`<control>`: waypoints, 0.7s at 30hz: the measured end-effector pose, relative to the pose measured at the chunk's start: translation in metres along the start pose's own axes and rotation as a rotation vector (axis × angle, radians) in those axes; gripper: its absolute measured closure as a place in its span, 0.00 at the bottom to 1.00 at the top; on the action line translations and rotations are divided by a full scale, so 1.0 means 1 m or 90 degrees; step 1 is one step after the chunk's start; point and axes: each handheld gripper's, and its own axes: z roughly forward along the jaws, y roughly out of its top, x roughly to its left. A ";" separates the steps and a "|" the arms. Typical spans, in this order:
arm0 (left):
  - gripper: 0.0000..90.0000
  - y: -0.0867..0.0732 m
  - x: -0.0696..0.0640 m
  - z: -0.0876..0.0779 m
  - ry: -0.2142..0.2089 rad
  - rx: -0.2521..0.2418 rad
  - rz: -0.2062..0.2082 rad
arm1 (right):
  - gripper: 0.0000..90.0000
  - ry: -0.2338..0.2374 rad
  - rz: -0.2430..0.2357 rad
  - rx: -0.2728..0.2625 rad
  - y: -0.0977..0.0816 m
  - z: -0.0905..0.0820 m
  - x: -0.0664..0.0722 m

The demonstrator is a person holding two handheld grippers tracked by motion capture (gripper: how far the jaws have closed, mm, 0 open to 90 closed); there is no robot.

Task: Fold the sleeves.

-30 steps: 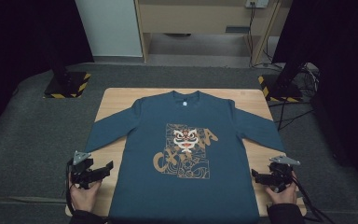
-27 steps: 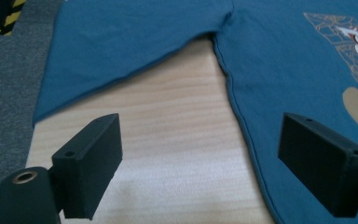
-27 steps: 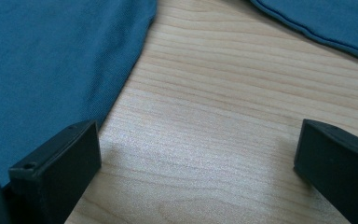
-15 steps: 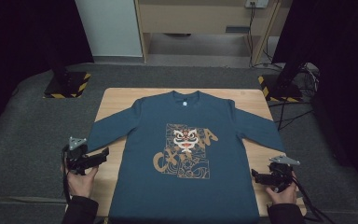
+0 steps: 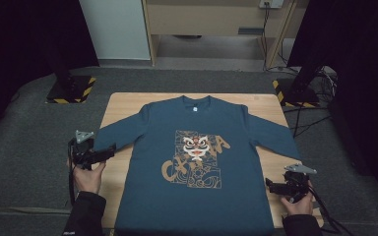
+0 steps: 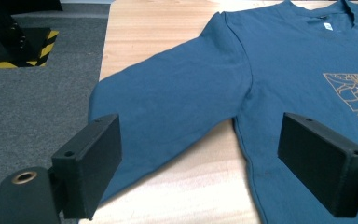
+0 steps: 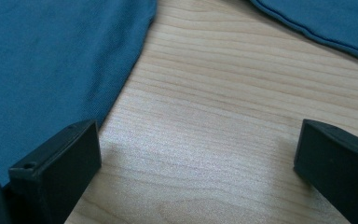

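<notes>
Since the earlier high view, the left claw (image 5: 109,149) is lifting away from the near edge and drifting toward the T-shirt's left sleeve (image 5: 115,135), while the right claw (image 5: 270,185) is staying put. From the high view, the dark teal T-shirt (image 5: 197,167) is lying flat and face up on the wooden desk (image 5: 120,105), collar away from the person, hem hanging at the near edge.

Along the left gripper view, the jaws are standing wide apart with nothing between them, hovering over the sleeve (image 6: 168,88) and the bare wood beneath the armpit.

Along the right gripper view, the jaws are likewise spread and empty, low over the desk (image 7: 214,130) between the shirt's side edge (image 7: 51,60) and the other sleeve (image 7: 326,23).

Folding seems to be just starting: next, the left claw needs lowering onto the sleeve cuff and pinching the fabric.
</notes>
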 end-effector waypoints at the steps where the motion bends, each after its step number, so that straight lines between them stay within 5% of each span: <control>1: 0.15 0.002 -0.001 0.001 -0.001 -0.001 0.001 | 0.01 0.000 0.000 0.000 0.000 0.000 0.000; 11: 0.14 0.029 -0.002 0.009 0.006 -0.015 0.004 | 0.01 0.001 -0.001 0.000 0.000 0.000 0.000; 21: 0.14 0.030 0.007 0.036 0.032 0.010 -0.014 | 0.01 0.001 -0.001 0.000 0.000 0.000 0.000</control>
